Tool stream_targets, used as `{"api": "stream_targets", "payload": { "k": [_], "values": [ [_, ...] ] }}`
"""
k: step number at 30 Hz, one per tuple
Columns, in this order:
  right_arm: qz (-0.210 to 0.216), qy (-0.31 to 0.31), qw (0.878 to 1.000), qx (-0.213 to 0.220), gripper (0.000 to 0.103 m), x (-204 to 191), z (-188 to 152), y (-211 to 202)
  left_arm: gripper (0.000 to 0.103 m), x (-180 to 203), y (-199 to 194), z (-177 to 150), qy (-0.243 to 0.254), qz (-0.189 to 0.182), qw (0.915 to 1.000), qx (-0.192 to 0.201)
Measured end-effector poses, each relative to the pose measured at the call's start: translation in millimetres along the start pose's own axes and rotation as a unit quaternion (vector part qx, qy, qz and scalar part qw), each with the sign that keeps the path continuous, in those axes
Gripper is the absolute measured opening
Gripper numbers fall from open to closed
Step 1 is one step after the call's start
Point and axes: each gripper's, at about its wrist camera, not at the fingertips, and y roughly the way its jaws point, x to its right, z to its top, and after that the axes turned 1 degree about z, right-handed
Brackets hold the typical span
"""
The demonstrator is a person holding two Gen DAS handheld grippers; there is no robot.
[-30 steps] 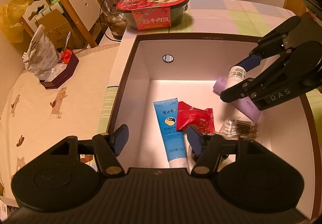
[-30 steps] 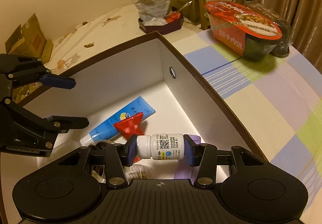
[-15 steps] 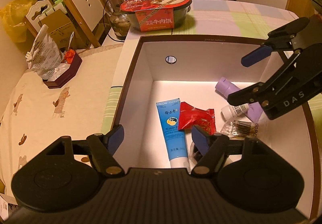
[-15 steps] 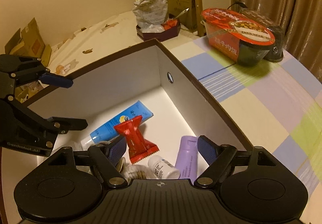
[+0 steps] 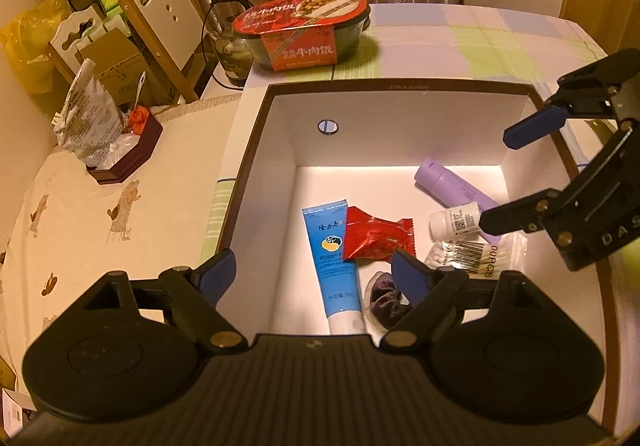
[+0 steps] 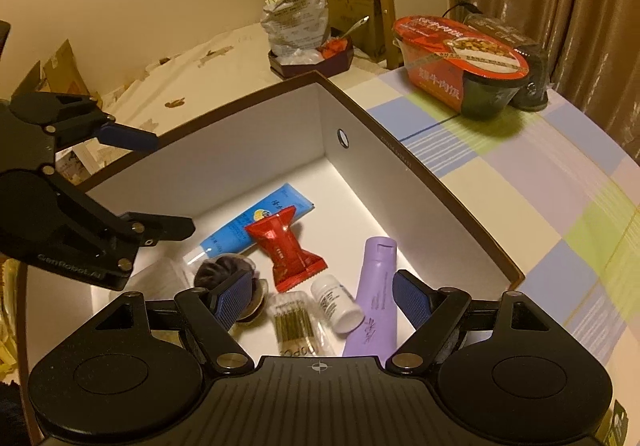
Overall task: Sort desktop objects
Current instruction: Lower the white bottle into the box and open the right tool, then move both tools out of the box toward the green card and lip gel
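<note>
A brown-rimmed white box (image 5: 256, 133) (image 6: 440, 189) holds a blue tube (image 5: 334, 258) (image 6: 256, 224), a red snack packet (image 5: 376, 236) (image 6: 286, 246), a purple tube (image 5: 456, 189) (image 6: 374, 298), a small white bottle (image 5: 454, 221) (image 6: 336, 304), a bag of cotton swabs (image 5: 468, 258) (image 6: 296, 322) and a dark wrapped item (image 5: 386, 300) (image 6: 224, 270). My left gripper (image 5: 316, 272) (image 6: 160, 181) hangs open over the box's near edge, empty. My right gripper (image 6: 322, 296) (image 5: 516, 181) stands open above the bottle and purple tube, holding nothing.
An instant rice bowl (image 5: 304, 33) (image 6: 460, 61) sits on the checked tablecloth (image 6: 540, 181) beyond the box. A dark tray with a crumpled bag (image 5: 116, 149) (image 6: 308, 45) rests on the cream cloth to the left. Chairs and cartons stand behind.
My right gripper opened and let go of the white bottle, which now lies in the box beside the purple tube. Both grippers have lifted back a little.
</note>
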Motion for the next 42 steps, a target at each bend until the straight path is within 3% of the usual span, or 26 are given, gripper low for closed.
{"api": "stream_targets", "payload": {
  "k": [14, 25, 34, 42],
  "values": [
    [-0.005, 0.007, 0.999, 0.053, 0.081, -15, -27, -61, 0.083, 28, -41, -7, 0.018, 0.012, 0.9995, 0.023],
    [-0.028, 0.045, 0.995, 0.079, 0.081, 1, -85, -123, 0.083, 86, -80, -6, 0.04, 0.004, 0.998, 0.048],
    [-0.084, 0.118, 0.987, 0.069, 0.081, 42, -156, -178, 0.083, 154, -95, 3, 0.072, -0.052, 0.9937, 0.069],
    [-0.146, 0.185, 0.971, 0.039, 0.081, 87, -219, -212, 0.083, 224, -81, 15, 0.103, -0.105, 0.987, 0.065]
  ]
}}
